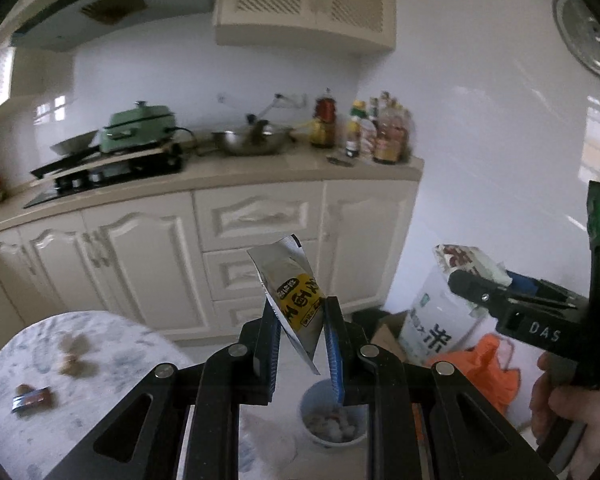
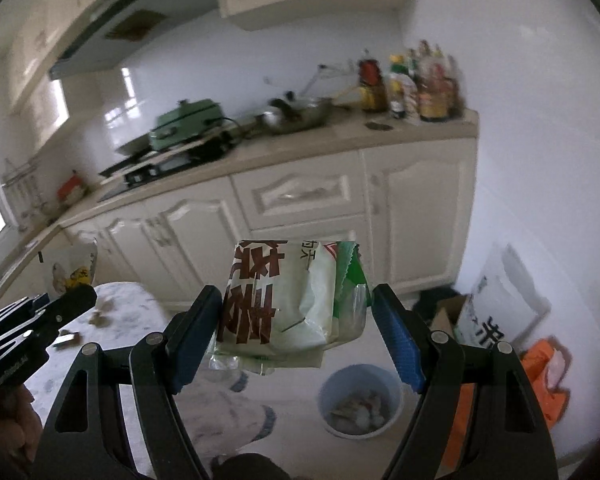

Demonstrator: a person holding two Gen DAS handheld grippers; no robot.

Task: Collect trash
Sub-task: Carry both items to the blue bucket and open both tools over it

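The left gripper (image 1: 300,344) was closed narrow on a sachet (image 1: 290,292), its blue pads pinching the lower half of the foil while the torn top stood free above the fingertips. The right gripper (image 2: 296,328) stood wide but was filled by a packet (image 2: 284,300), a crumpled white and green wrapper with clear film hanging from its underside; the left pad touched the packet's edge, and contact at the right pad could not be confirmed. Both items were carried in the air, not resting on any surface. The bin (image 2: 360,400) stood on the floor below and ahead of both grippers, just off the near edge of the table (image 1: 60,360), and already contained scraps. One small wrapper (image 1: 32,398) remained near the left edge of the table. Judged from these views, both items were very light, thin and limp. The sachet's foil was likely slippery, so a pinch well in from the edge, as held, was the safer hold. The packet was bulky but soft and would collapse under pressure; a grip across its folded middle was preferable to a grip on the loose film, which could slide out.
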